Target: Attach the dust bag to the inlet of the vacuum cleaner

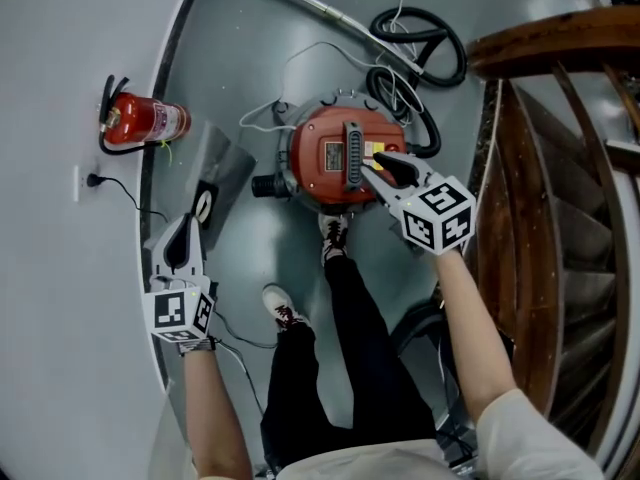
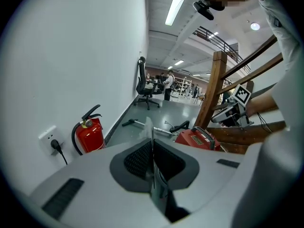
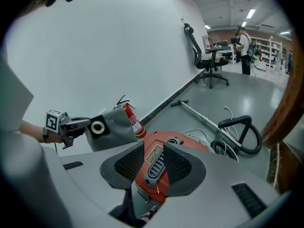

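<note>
Legs point(image 1: 345, 338) in black trousers fill the bottom of the head view, one shoe just short of the vacuum point(image 1: 322, 158). At far left the left gripper point(image 1: 188, 226) is pressed together on the stiff collar of the bag point(image 1: 224, 166); its own view shows the pads closed on a thin edge with no gap. From that grip the grey bag hangs in the air between the wall and the vacuum, its round opening just beyond the jaw tips, and it is not on the machine. A red extinguisher point(image 1: 150, 120) lies on the floor beyond it, by the wall. To the right, the red vacuum sits on the grey floor point(image 1: 250, 58) with a black port point(image 1: 267, 185) on the side toward the bag. Over its top the right gripper point(image 1: 378, 168) is spread wide, and the grey handle point(image 3: 156, 160) shows in the gap, with neither pad pressing on it. A black hose point(image 1: 430, 43) is coiled behind, and a wooden stair rail point(image 1: 560, 38) runs along the right edge.
</note>
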Tool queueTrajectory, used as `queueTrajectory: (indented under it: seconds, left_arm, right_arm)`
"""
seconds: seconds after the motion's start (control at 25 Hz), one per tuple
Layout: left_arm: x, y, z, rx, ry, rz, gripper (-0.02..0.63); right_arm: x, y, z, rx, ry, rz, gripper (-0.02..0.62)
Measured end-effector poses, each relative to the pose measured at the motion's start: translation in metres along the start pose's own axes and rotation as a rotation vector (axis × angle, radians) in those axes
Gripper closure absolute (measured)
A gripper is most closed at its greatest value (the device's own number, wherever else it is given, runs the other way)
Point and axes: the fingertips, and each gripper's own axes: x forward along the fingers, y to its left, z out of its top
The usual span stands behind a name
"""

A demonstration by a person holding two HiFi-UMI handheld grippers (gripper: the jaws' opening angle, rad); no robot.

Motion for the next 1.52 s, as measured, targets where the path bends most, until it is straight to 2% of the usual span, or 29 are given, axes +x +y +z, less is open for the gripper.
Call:
queueTrajectory:
  seconds: [0.28, 0.56, 0.68, 1.08, 1.32, 1.52]
  left_arm:
    - [0.026, -0.002, -0.035, -0.025, 0.025, -0.014, 0.586]
    - [0.051, -0.011, -0.060, -0.014, 0.045, -0.048, 0.586]
    - [0.061, -0.013, -0.074, 0.003, 0.049, -0.054, 0.586]
    - [0.085, -0.026, -0.112, -0.039, 0.066, -0.053, 0.586]
    - [0.098, -0.033, -0.124, -0.068, 0.071, -0.055, 0.586]
    - [0.104, -0.041, -0.127, -0.090, 0.060, -0.063, 0.586]
  right_arm:
    - [0.013, -0.018, -0.020, 0.131, -0.028, 0.008, 0.465]
    - [0.029, -0.024, -0.034, 0.180, -0.026, 0.010, 0.462]
    - [0.034, -0.022, -0.038, 0.179, -0.029, 0.012, 0.463]
    - [0.042, -0.019, -0.061, 0.151, 0.007, 0.040, 0.462]
    - [0.046, -0.021, -0.057, 0.152, -0.027, 0.049, 0.459]
    - [0.047, -0.021, -0.058, 0.191, -0.050, 0.084, 0.459]
